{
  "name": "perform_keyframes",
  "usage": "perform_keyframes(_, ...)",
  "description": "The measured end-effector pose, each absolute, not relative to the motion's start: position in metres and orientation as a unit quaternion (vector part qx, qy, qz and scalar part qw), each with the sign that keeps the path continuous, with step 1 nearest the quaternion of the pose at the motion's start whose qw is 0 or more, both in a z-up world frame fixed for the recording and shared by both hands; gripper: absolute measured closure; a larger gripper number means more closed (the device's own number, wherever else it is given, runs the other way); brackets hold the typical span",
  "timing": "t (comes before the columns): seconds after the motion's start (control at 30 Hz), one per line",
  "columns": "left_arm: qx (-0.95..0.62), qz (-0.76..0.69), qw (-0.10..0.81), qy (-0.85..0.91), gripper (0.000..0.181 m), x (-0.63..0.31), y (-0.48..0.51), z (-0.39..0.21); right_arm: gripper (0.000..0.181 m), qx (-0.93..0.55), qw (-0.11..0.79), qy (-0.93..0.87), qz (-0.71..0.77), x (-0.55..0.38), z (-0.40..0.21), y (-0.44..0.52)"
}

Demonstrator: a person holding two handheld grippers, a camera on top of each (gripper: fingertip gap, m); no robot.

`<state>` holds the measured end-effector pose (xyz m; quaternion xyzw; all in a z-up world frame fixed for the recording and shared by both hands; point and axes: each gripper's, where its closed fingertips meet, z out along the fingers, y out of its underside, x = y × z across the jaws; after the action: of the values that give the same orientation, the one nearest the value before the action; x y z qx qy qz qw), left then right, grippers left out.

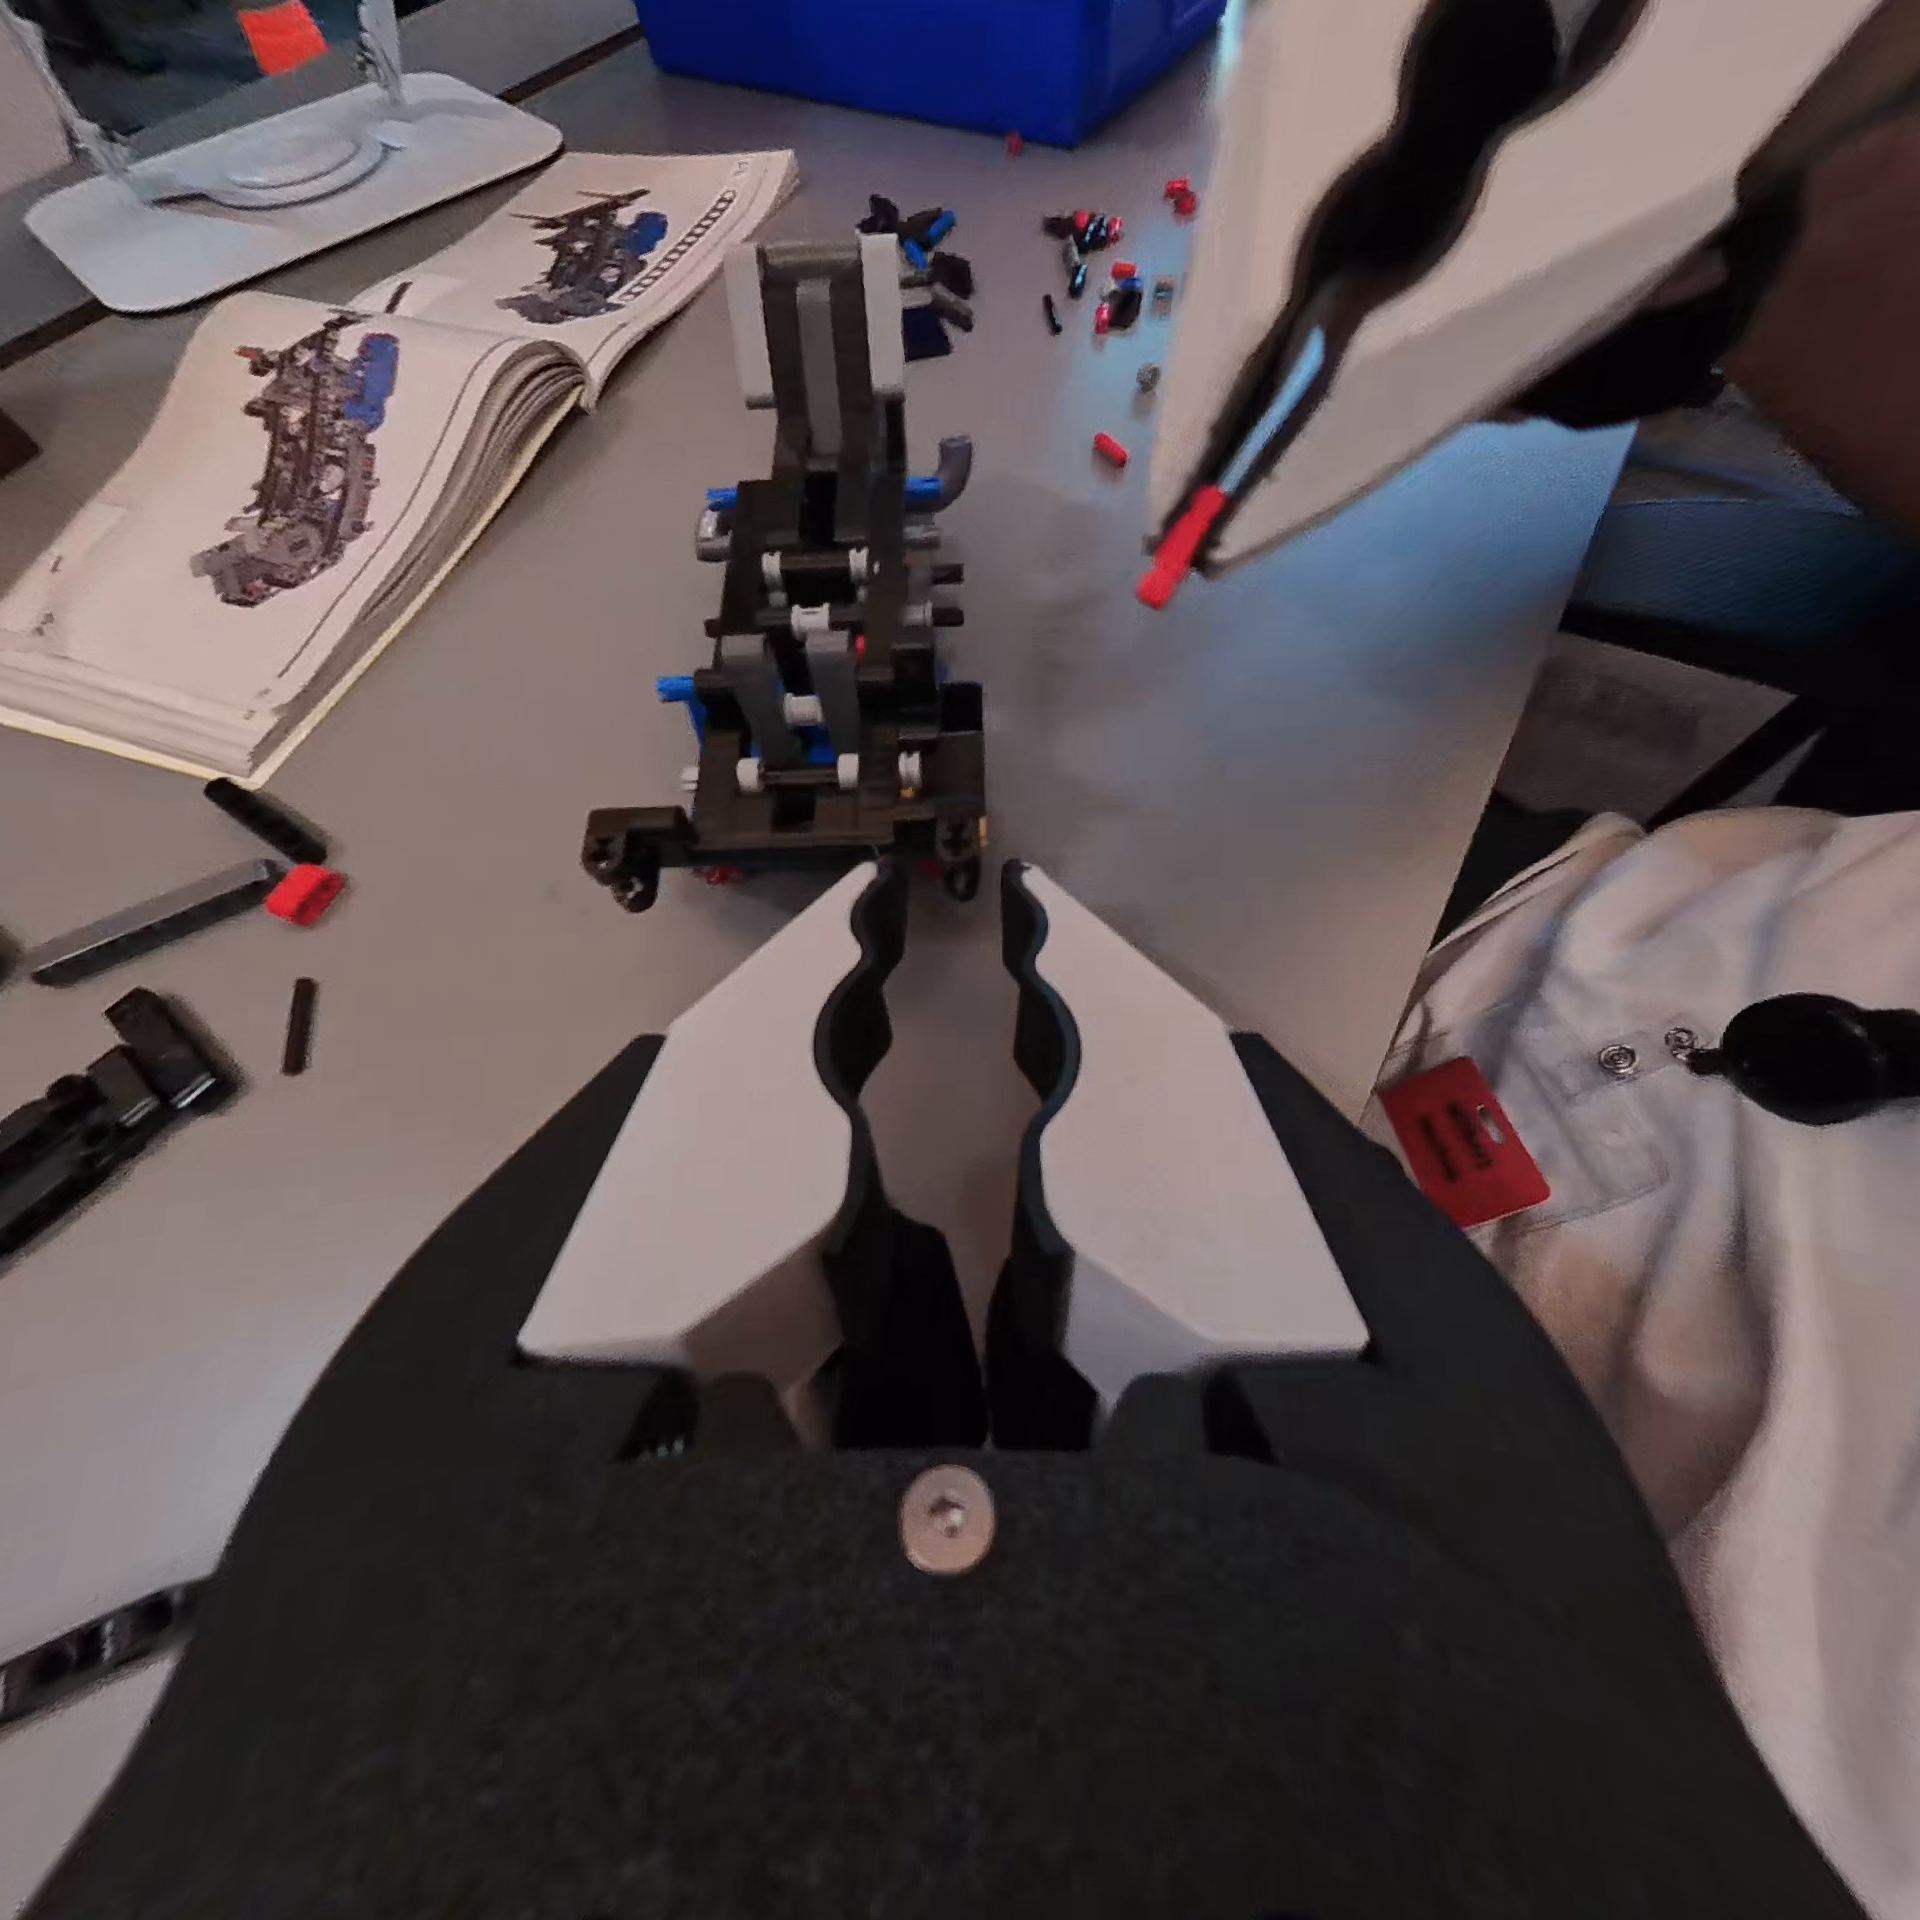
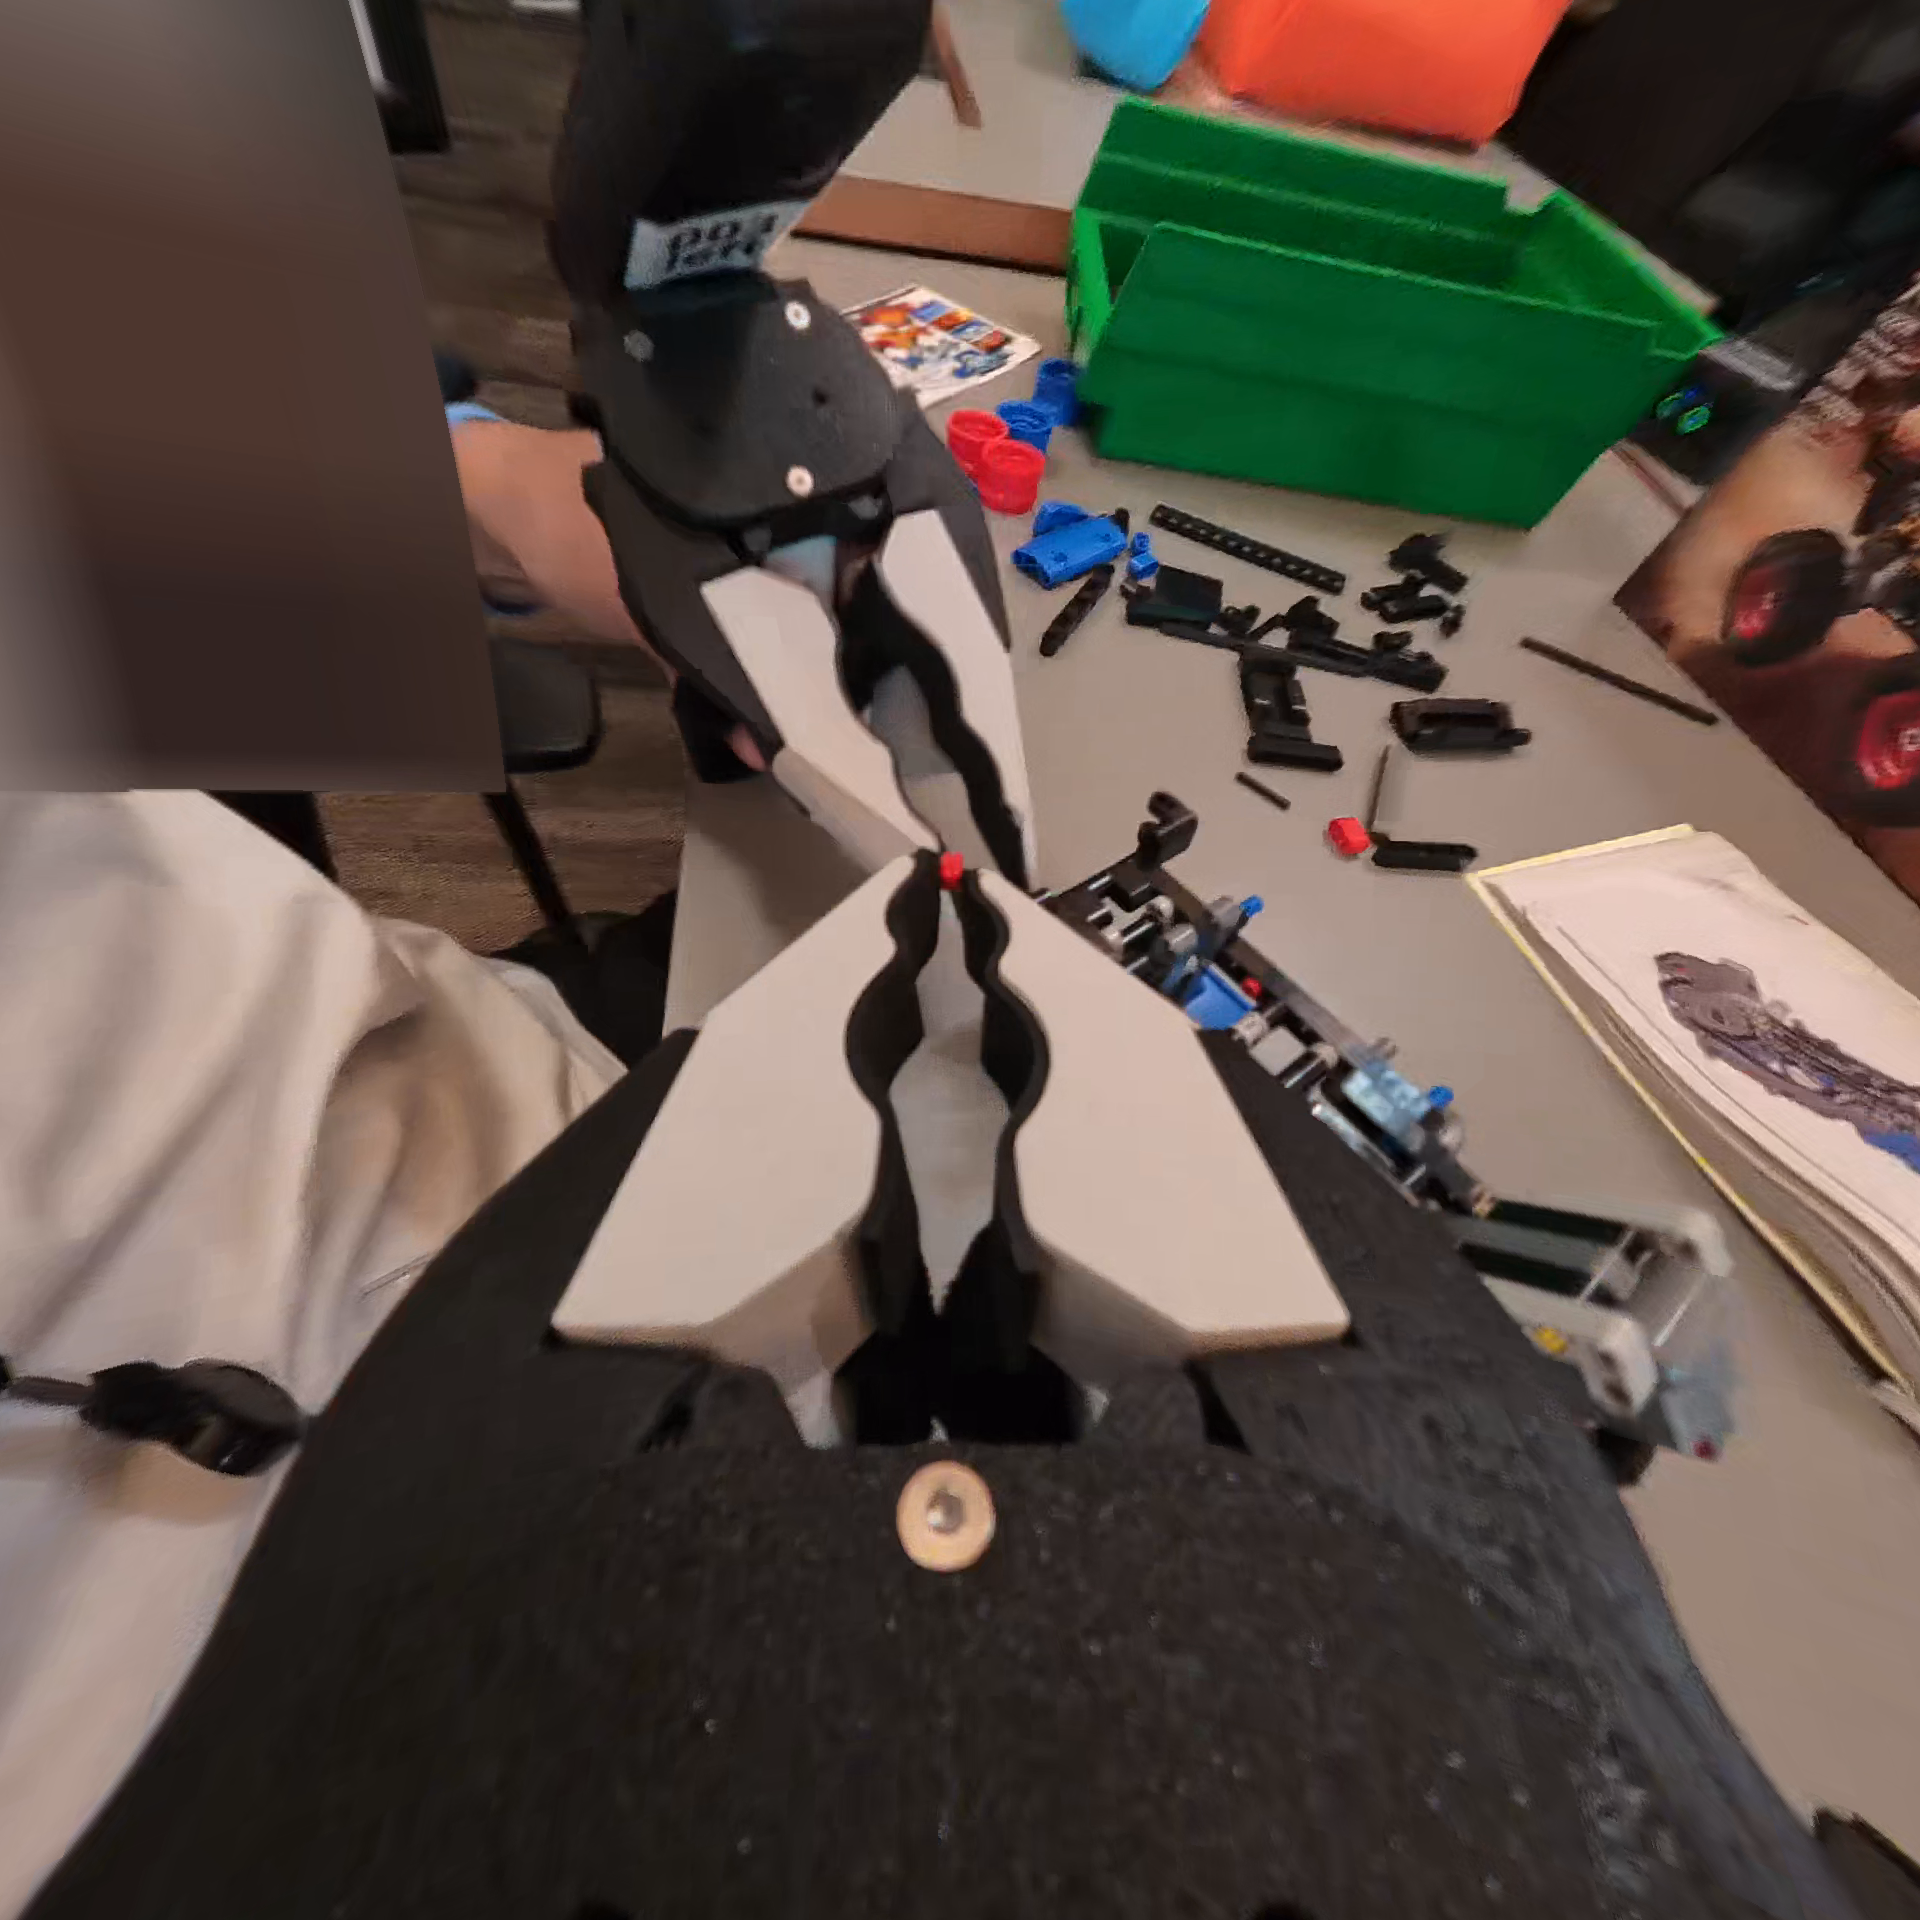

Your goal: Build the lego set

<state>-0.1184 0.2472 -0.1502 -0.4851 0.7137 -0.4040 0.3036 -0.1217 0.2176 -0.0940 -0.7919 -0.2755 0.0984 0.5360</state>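
Observation:
A long black, grey and blue lego chassis (image 1: pixel 831 644) lies on the grey table; it also shows in the right wrist view (image 2: pixel 1299 1049). My left gripper (image 1: pixel 945 883) is open and empty, its tips just short of the chassis's near end. My right gripper (image 2: pixel 948 871) is shut on a small red pin (image 2: pixel 949 869). In the left wrist view the right gripper (image 1: pixel 1195 540) hangs above the table to the right of the chassis, the red pin (image 1: pixel 1179 548) sticking out of its tips. In the right wrist view the left gripper (image 2: pixel 977 842) is just beyond the red pin.
An open instruction book (image 1: pixel 343 457) lies left of the chassis. Loose black beams (image 1: pixel 156 925) and a red piece (image 1: pixel 304 894) lie at the left, small red and black pins (image 1: pixel 1101 270) beyond. A green bin (image 2: pixel 1351 343), a blue bin (image 1: pixel 935 52) and a person's pale shirt (image 1: pixel 1683 1195) border the table. Across from one pair of fingers to the other is roughly 7 centimetres.

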Motion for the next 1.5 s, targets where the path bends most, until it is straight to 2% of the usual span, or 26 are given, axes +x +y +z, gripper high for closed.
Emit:
perform_keyframes(0.07,-0.481,-0.409,0.298,0.716,0.169,-0.116,0.243,-0.152,0.178,-0.795,0.519,-0.298,0.094,-0.117,-0.09,0.227)
perform_keyframes(0.17,-0.477,-0.398,0.31,0.72,0.175,-0.113,0.245,-0.153,0.178,-0.816,0.445,-0.363,0.065,-0.11,-0.105,0.238)
perform_keyframes(0.4,-0.464,-0.407,0.323,0.717,0.176,-0.108,0.241,-0.148,0.178,-0.822,0.326,-0.464,0.065,-0.106,-0.125,0.241)
perform_keyframes(0.83,-0.42,-0.451,0.362,0.699,0.176,-0.096,0.229,-0.126,0.178,-0.819,0.258,-0.506,0.079,-0.1,-0.107,0.233)
perform_keyframes(1.2,-0.402,-0.429,0.391,0.708,0.176,-0.093,0.225,-0.128,0.178,-0.829,0.15,-0.528,0.107,-0.097,-0.109,0.228)
perform_keyframes(1.5,-0.416,-0.385,0.383,0.729,0.175,-0.09,0.222,-0.142,0.178,-0.834,0.175,-0.51,0.116,-0.098,-0.12,0.22)
